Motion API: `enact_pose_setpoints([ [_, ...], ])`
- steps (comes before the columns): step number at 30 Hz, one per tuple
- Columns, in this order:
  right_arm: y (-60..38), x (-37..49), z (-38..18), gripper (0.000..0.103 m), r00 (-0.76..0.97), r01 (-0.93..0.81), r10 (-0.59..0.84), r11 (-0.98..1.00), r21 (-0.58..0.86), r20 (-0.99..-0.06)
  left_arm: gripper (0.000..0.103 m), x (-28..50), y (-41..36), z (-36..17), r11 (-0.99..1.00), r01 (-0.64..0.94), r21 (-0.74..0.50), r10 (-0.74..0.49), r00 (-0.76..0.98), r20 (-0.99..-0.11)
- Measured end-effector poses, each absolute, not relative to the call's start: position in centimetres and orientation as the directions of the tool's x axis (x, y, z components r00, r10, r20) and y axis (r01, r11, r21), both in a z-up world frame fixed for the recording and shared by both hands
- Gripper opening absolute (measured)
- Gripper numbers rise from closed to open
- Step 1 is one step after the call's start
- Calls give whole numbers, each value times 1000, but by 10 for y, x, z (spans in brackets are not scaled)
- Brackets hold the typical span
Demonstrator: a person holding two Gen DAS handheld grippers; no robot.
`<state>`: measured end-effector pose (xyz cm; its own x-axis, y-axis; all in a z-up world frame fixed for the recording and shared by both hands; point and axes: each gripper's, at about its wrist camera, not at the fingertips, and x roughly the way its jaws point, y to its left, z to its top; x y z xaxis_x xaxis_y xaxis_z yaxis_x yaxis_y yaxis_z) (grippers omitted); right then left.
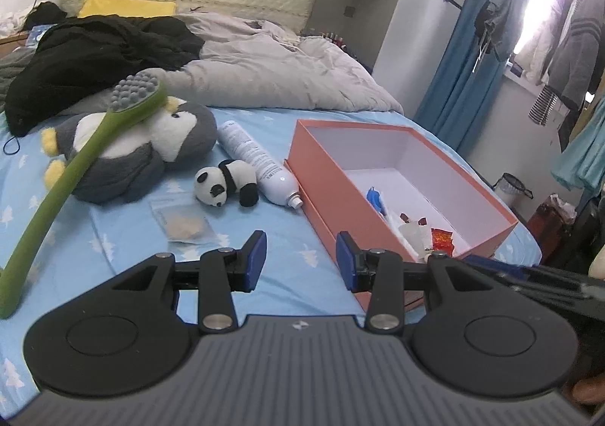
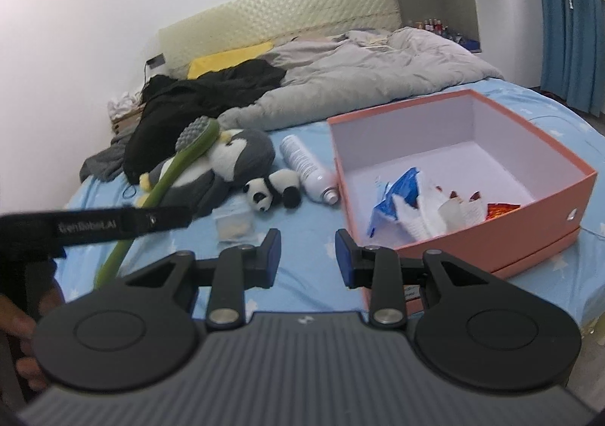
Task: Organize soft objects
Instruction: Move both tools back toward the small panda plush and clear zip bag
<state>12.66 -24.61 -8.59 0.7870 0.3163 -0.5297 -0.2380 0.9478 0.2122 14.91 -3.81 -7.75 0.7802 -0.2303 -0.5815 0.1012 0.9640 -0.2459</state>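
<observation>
A grey and white penguin plush [image 1: 151, 150] [image 2: 230, 165] lies on the blue bed sheet, with a green long-handled brush [image 1: 75, 168] [image 2: 170, 176] leaning across it. A small panda plush [image 1: 227, 182] [image 2: 272, 189] lies beside it, next to a white spray bottle [image 1: 261, 165] [image 2: 308, 168]. A pink open box [image 1: 382, 225] [image 2: 529, 237] holds wrappers and a blue packet [image 2: 397, 199]. My left gripper [image 1: 301, 261] is open and empty above the sheet, near the box's front left corner. My right gripper [image 2: 308, 257] is open and empty, left of the box.
A small clear bag [image 1: 183, 223] [image 2: 232, 223] lies on the sheet in front of the panda. A black garment [image 1: 94, 51] and a grey duvet [image 1: 272, 74] cover the far bed. Blue curtains [image 1: 461, 66] and hanging clothes stand right. The left gripper's strap [image 2: 94, 225] crosses the right view.
</observation>
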Motion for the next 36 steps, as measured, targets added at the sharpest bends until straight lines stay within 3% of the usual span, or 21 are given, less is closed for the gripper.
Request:
enact_pose_setpoints([
  [16,-198,127,-117,35,719,-283,353,935,211,-599,55,129,14,-124,974,3,-226,-153,744,-651],
  [36,-165,235,-161,35,681,-292,384,923,249,-623,61,244,28,-202,979,-20,-205,-136,684,-717],
])
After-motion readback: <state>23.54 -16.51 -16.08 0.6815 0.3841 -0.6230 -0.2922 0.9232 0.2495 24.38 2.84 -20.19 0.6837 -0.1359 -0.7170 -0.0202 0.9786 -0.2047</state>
